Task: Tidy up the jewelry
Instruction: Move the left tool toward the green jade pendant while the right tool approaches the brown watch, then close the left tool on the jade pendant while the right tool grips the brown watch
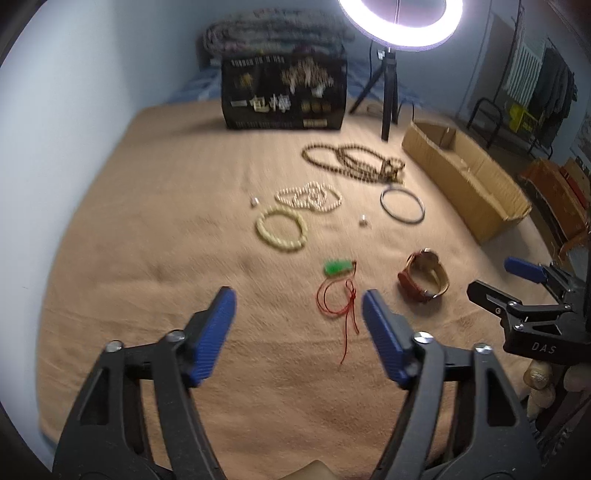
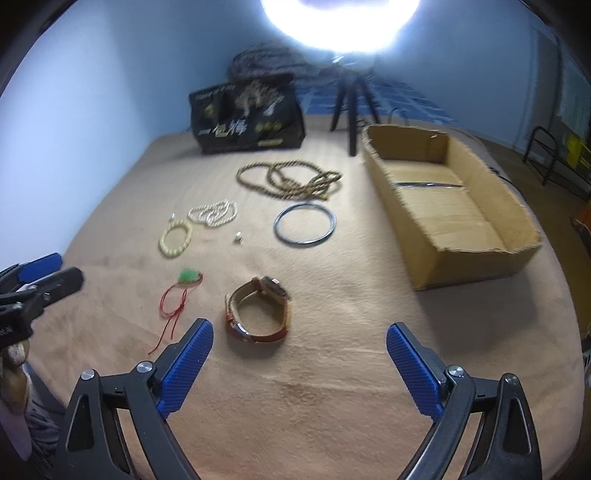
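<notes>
Tan blanket (image 2: 332,387) covers the whole work surface under a ring light (image 1: 400,22), with jewelry scattered across it and nothing yet in the open cardboard box (image 2: 513,254) on the right. Nearest the tongs is the brown-strapped wristwatch (image 2: 258,314), lying on its side with its strap loop open and its long axis running roughly across the right wrist view; it sits just ahead of the right gripper (image 2: 299,365), a little toward its left finger, so the right hand looks the closer one for it. The green pendant on a red cord (image 1: 338,267) lies left of the watch, ahead of the left gripper (image 1: 297,332) and slightly toward its right finger, its cord trailing back beside that finger. Both grippers are spread wide and hold nothing. Farther out lie a pale bead bracelet (image 1: 282,230), a white bead strand (image 1: 308,197), a dark bangle (image 2: 304,229) and a brown bead necklace (image 2: 288,179).
</notes>
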`<state>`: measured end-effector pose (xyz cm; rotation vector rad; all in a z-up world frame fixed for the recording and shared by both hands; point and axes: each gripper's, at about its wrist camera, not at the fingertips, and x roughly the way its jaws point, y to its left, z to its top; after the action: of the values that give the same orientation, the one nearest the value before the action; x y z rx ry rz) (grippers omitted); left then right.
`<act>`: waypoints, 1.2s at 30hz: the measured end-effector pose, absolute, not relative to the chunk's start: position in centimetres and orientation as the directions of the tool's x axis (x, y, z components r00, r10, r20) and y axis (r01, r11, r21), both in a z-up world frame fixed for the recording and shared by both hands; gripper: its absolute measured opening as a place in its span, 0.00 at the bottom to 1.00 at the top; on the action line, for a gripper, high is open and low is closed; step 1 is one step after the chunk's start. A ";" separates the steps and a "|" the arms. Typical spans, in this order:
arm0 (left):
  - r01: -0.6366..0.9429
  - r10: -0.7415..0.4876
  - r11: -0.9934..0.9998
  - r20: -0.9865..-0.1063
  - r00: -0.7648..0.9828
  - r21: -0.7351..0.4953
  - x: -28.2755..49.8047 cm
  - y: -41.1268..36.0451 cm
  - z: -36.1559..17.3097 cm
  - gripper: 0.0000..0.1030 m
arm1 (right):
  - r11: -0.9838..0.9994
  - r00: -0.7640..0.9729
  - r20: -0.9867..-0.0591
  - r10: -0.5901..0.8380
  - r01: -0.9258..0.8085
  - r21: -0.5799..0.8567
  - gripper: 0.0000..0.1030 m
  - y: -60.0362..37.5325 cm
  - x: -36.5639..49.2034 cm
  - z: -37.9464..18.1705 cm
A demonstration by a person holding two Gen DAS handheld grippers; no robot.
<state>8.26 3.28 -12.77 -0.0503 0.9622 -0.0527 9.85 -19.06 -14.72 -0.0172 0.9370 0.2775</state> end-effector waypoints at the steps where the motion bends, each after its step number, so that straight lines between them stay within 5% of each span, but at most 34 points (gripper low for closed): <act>1: 0.024 -0.066 0.998 -0.825 0.562 -0.064 8.5 3.2 -13.2 0.70 | 0.960 0.549 -0.802 0.234 -0.262 0.100 0.90 -18.5 10.1 -15.0; 22: 0.058 -0.124 0.992 -0.882 0.455 -0.109 13.3 0.8 -17.9 0.67 | 0.920 0.459 -0.864 0.208 -0.391 0.014 0.77 -14.6 13.6 -20.4; 28: 0.050 -0.125 0.992 -0.895 0.428 -0.114 14.9 -0.2 -19.4 0.67 | 0.901 0.433 -0.869 0.239 -0.432 0.032 0.57 -14.0 13.9 -20.8; 36: -0.004 -0.114 0.992 -0.900 0.422 -0.127 16.8 -0.4 -20.7 0.61 | 0.906 0.433 -0.874 0.220 -0.424 0.017 0.57 -14.2 14.1 -20.7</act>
<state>16.83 -0.36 -20.67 -0.1152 1.1340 -0.0691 14.09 -14.22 -20.74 -0.2174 1.0504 0.4048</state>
